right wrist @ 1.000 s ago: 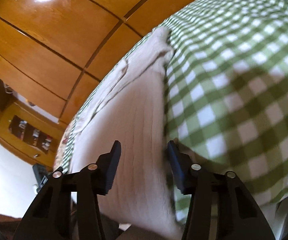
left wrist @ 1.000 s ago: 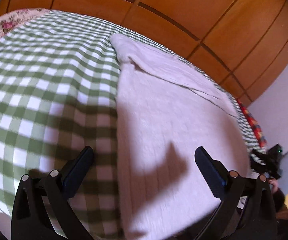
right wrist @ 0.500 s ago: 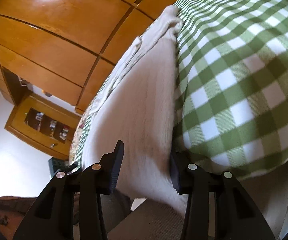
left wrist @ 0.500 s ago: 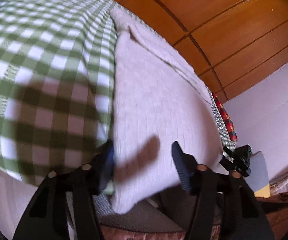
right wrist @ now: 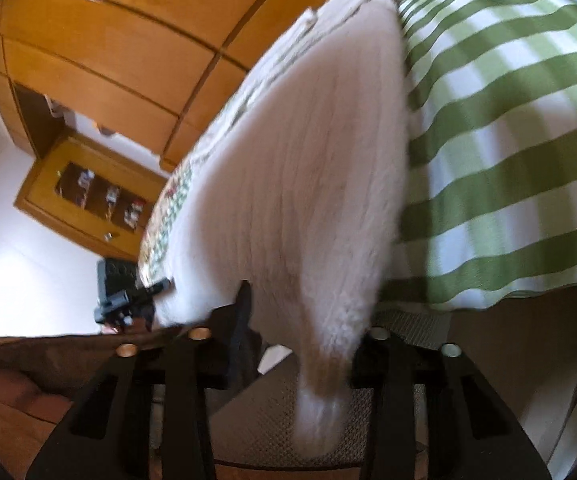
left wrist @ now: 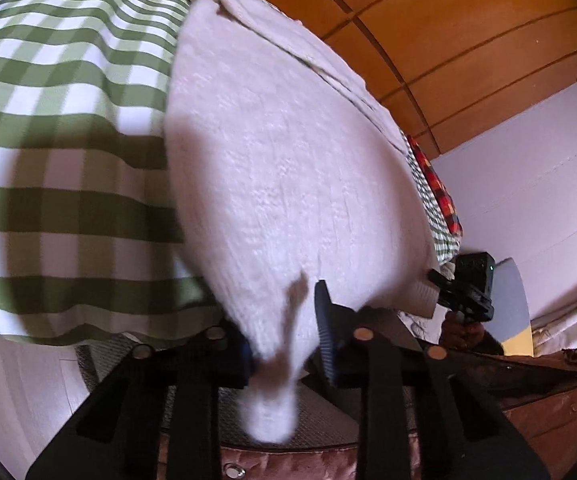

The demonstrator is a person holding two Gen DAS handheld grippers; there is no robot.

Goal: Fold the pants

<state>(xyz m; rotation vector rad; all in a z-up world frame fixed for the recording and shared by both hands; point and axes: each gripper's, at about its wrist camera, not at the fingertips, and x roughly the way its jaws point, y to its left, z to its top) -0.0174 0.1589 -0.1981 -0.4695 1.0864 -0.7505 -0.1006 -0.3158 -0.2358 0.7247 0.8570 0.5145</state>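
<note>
Left wrist view: the left gripper point(left wrist: 284, 344) has its jaws narrowed and closing, with a bunched corner of the white knit pants point(left wrist: 288, 168) between them; the cloth is gathered into a pinched tail that hangs down past the jaws over the near edge of the bed point(left wrist: 48, 128). In the right wrist view the right gripper point(right wrist: 304, 340) likewise has its jaws narrowed and closing on the other near corner of the pants point(right wrist: 300, 184), whose cloth trails below them in a soft tail. There is one pair of pants, spread lengthwise over the green-and-white checked bed cover from the near edge towards the far edge by the wooden wardrobe point(left wrist: 448, 20). Two grippers are at work, one at each near corner, each visible small in the other's view.
</note>
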